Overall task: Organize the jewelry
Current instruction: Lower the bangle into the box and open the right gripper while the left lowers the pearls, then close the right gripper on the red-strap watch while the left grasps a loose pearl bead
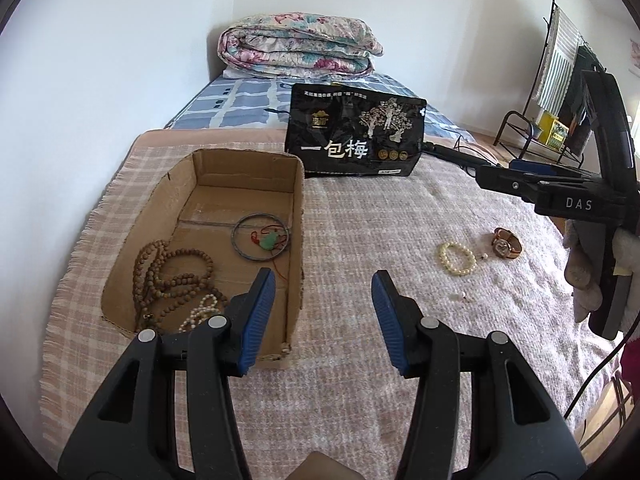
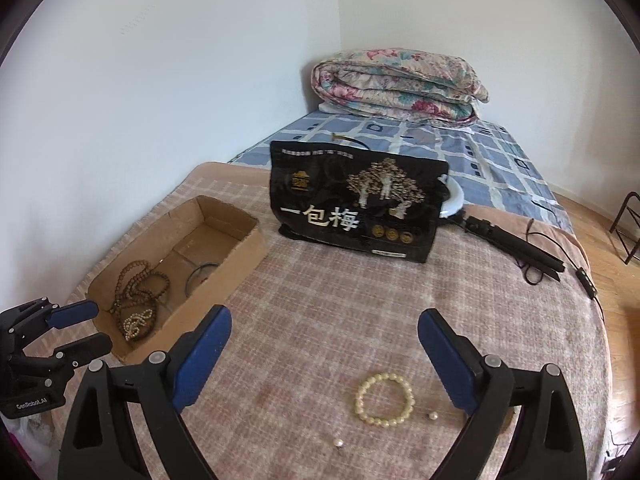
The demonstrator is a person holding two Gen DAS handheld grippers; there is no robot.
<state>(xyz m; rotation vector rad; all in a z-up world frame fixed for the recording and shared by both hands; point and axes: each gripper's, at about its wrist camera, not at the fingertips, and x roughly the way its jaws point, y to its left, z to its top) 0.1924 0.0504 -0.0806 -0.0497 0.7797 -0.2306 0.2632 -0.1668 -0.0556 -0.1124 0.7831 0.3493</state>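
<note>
An open cardboard box (image 1: 298, 204) (image 2: 240, 248) lies on the blanket at the left. It holds a brown bead necklace (image 1: 168, 272) (image 2: 134, 284), a small pearl string (image 1: 202, 312) (image 2: 136, 324), a dark bangle (image 1: 240, 248) and a green pendant (image 1: 269, 241) on red cord. A cream bead bracelet (image 1: 457, 258) (image 2: 383, 398), a brown-strapped watch (image 1: 506, 243) and two loose pearl studs (image 2: 339, 443) (image 2: 432, 415) lie on the blanket. My left gripper (image 1: 323, 286) (image 2: 80, 330) is open and empty at the box's near right corner. My right gripper (image 2: 324, 324) is open and empty, above the bracelet.
A black snack bag (image 1: 354, 136) (image 2: 356, 204) stands behind the box. A folded floral quilt (image 1: 298, 44) (image 2: 400, 86) lies on the blue checked sheet. A black selfie stick with cable (image 2: 516, 244) lies at the right. A metal rack (image 1: 556, 80) stands on the floor.
</note>
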